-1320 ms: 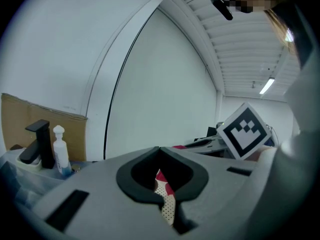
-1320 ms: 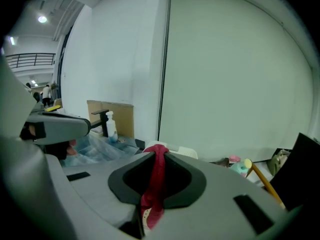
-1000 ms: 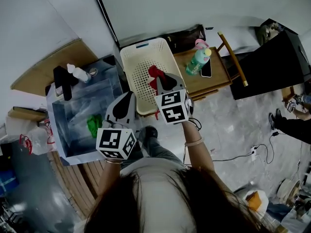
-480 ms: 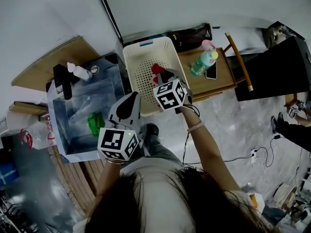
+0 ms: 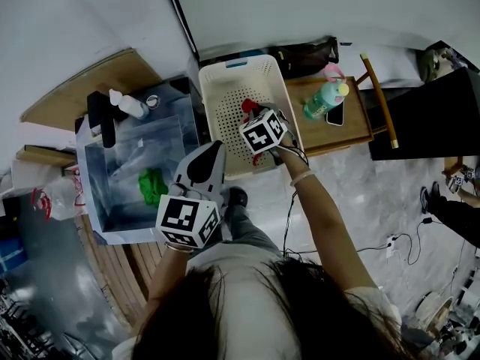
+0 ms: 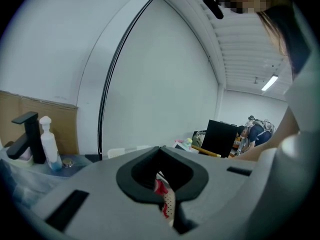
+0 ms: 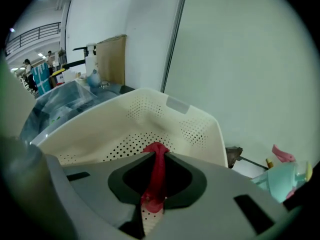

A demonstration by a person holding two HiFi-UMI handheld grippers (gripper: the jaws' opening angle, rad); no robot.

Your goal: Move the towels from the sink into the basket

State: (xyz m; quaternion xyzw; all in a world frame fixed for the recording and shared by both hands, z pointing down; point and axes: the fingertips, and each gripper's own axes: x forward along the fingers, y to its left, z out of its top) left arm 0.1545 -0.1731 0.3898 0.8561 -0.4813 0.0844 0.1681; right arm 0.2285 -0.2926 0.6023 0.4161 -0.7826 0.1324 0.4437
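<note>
This is a mock-up work area in a large hall, not a home. The clear sink (image 5: 120, 163) stands alone with a black faucet (image 5: 101, 118) at its back edge. A white partition wall (image 5: 300, 6) rises behind the sink. To the sink's right, loose cables (image 5: 390, 237) trail over the stone floor (image 5: 352, 193) near another person (image 5: 454, 212).

Red towel (image 5: 248, 106) partly behind right claw (image 5: 255, 115)

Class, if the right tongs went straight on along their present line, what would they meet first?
Probably the holed floor of the basket: the right tongs, shut on the red towel, point down into it. Depth is uncertain.
</note>
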